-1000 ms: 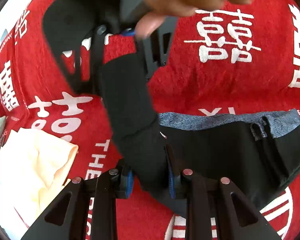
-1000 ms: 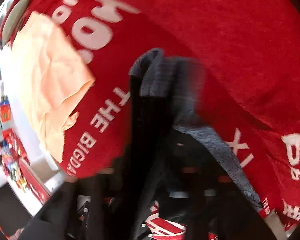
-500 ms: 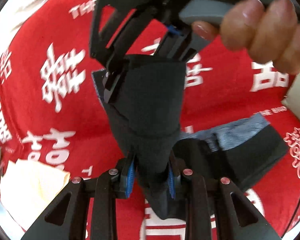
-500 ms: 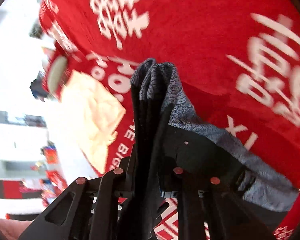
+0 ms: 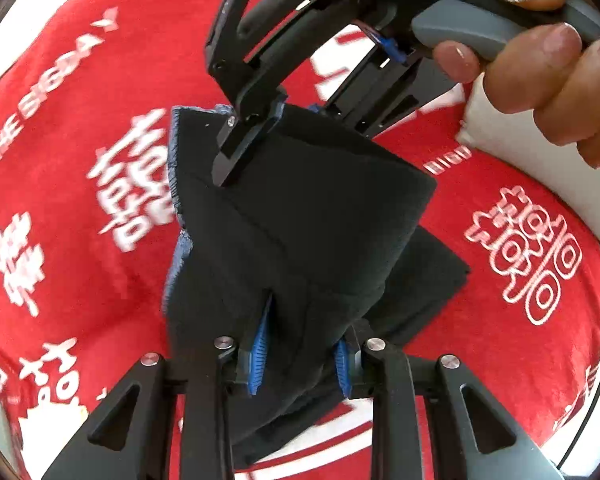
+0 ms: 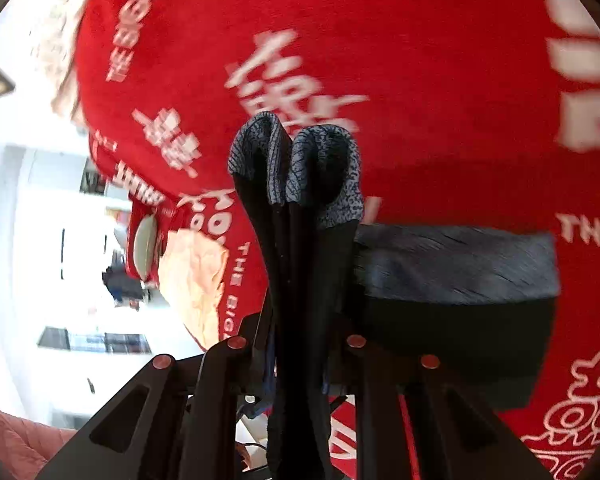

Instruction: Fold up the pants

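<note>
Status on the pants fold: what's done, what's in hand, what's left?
Done: the black pants are already doubled into several layers. In hand: left gripper and right gripper each clamp a bunched edge, lifted over the red cloth. Left: lay this fold down flat, release, and possibly smooth it.

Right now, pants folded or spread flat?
Folded, mid-fold: the black pants hang doubled in layers, pinched by the left gripper and right gripper above the red cloth.
</note>
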